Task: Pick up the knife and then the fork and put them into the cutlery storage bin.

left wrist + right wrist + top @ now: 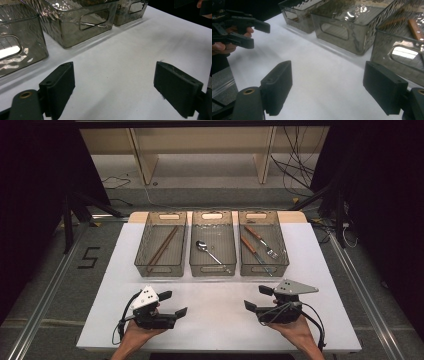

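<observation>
High view has your left gripper (173, 303) and right gripper (257, 298) both spread wide, empty, near the trays (213, 268).

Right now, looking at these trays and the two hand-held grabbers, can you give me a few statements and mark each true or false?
1. The left bin holds chopsticks. True.
2. The spoon lies in the right bin. False: it lies in the middle bin.
3. The right gripper grips a fork. False: its jaws stand open and bare.
4. The left gripper is open over the white table. True.
5. The right bin holds two wooden-handled utensils. True.
</observation>
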Demonstrator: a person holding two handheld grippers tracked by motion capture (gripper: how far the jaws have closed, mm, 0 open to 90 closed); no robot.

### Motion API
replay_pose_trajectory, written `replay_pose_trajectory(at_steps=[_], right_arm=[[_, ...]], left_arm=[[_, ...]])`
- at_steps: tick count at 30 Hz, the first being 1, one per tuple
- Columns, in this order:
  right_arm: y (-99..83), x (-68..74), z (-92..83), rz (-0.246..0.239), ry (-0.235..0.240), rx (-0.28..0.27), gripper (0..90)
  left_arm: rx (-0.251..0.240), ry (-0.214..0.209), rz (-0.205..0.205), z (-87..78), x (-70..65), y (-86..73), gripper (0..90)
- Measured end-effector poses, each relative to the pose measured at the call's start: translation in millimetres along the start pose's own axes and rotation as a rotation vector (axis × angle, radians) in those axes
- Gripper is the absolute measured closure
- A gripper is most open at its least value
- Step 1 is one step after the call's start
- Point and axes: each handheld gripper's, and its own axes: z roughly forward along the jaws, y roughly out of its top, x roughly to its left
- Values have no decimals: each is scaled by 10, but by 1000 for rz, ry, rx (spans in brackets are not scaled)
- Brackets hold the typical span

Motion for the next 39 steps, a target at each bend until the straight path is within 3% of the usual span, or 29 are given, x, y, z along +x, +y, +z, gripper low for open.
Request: replay_pose_trajectory(at_steps=[13, 39], right_arm=[[-129, 0, -30, 10, -6, 3, 236], [-143, 6, -37, 9, -8, -3, 235]], left_arm=[[-4, 0, -4, 5, -4, 1, 169], [-5, 1, -6, 0, 0, 3, 169]])
